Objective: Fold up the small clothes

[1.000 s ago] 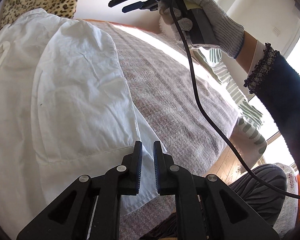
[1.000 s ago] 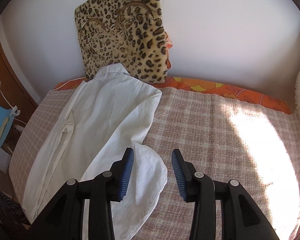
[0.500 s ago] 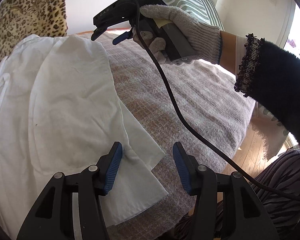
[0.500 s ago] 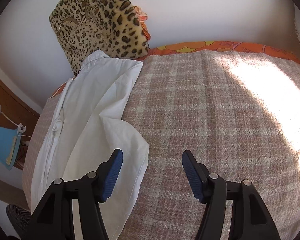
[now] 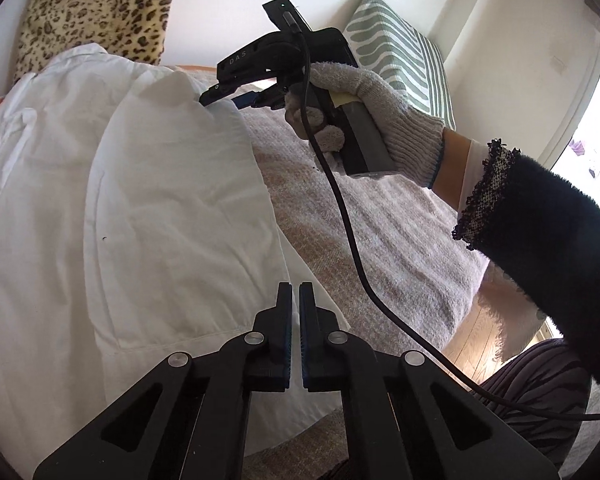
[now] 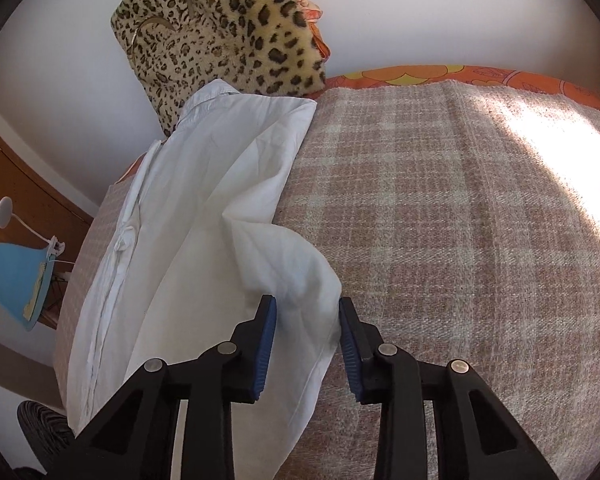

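Note:
A white shirt (image 5: pixel 120 220) lies on the plaid blanket (image 5: pixel 380 240) of a bed, collar toward the wall. Its right side is folded over the middle. My left gripper (image 5: pixel 295 292) is shut near the shirt's lower right edge; I cannot tell whether cloth is pinched between its pads. My right gripper (image 6: pixel 307 312) is open, its jaws either side of a raised fold of the shirt (image 6: pixel 204 216) at the right edge. In the left wrist view the right gripper (image 5: pixel 236 94) sits at the far edge of the shirt, held by a gloved hand (image 5: pixel 364 116).
A leopard-print cushion (image 6: pixel 224 28) leans on the wall behind the collar. A striped pillow (image 5: pixel 396 52) stands at the bed's far corner. A blue lamp (image 6: pixel 16 276) is on a wooden stand left of the bed. Sunlight falls on the blanket (image 6: pixel 460 208) to the right.
My left gripper opened half a second ago and has shut again at the shirt's lower edge. My right gripper moved down and left onto the shirt's far fold, its jaws narrower than half a second ago.

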`<action>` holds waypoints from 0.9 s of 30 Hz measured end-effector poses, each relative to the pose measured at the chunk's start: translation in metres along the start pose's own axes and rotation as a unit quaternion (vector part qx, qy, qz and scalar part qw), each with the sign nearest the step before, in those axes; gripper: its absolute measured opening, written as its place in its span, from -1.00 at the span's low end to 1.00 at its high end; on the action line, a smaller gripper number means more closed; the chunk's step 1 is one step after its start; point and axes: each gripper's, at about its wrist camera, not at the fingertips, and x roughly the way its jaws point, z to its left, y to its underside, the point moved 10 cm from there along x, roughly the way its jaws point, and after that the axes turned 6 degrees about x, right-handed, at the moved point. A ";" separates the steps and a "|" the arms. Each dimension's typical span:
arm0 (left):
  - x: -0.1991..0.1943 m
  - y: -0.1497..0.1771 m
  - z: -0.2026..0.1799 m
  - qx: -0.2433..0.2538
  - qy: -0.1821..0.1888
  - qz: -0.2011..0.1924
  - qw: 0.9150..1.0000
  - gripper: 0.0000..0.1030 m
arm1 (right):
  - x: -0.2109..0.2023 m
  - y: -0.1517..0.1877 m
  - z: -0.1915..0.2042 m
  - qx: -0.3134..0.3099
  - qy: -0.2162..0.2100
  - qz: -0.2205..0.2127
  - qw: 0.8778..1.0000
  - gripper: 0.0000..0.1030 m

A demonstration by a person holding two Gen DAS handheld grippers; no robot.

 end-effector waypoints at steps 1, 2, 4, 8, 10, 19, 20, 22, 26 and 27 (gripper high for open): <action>0.002 0.001 -0.007 0.009 0.002 0.007 1.000 -0.94 | 0.000 0.000 0.001 -0.001 0.003 0.002 1.000 -0.37; 0.005 0.002 -0.012 0.018 -0.002 0.016 1.000 -0.80 | 0.000 0.000 0.002 -0.001 0.004 0.002 1.000 -0.37; 0.013 0.004 -0.019 0.041 -0.021 0.031 0.998 -0.48 | -0.002 -0.001 0.002 0.000 0.008 0.003 1.000 -0.35; 0.031 0.003 -0.025 0.091 -0.067 0.047 0.992 -0.31 | -0.009 -0.005 -0.001 0.012 0.009 0.009 1.000 -0.30; 0.034 0.002 -0.026 0.121 -0.070 0.033 0.990 -0.32 | -0.013 -0.008 -0.003 0.017 0.004 0.006 1.000 -0.30; 0.002 -0.008 0.001 0.006 -0.013 -0.014 1.000 -0.96 | -0.002 -0.010 -0.009 0.037 0.008 0.006 0.999 0.04; -0.002 -0.010 0.001 0.002 -0.012 -0.020 1.000 -0.96 | 0.000 -0.008 -0.008 0.033 0.011 0.007 0.999 -0.13; -0.010 -0.012 0.000 -0.008 -0.007 -0.030 1.000 -0.97 | 0.003 -0.004 -0.002 0.019 0.016 0.011 1.000 -0.47; -0.020 -0.015 0.004 -0.017 -0.004 -0.046 0.999 -0.97 | -0.002 -0.003 0.014 -0.012 0.029 0.007 0.999 -0.89; -0.020 -0.014 0.002 -0.011 0.000 -0.041 0.999 -0.97 | -0.004 -0.004 0.018 -0.020 0.035 0.003 0.999 -0.90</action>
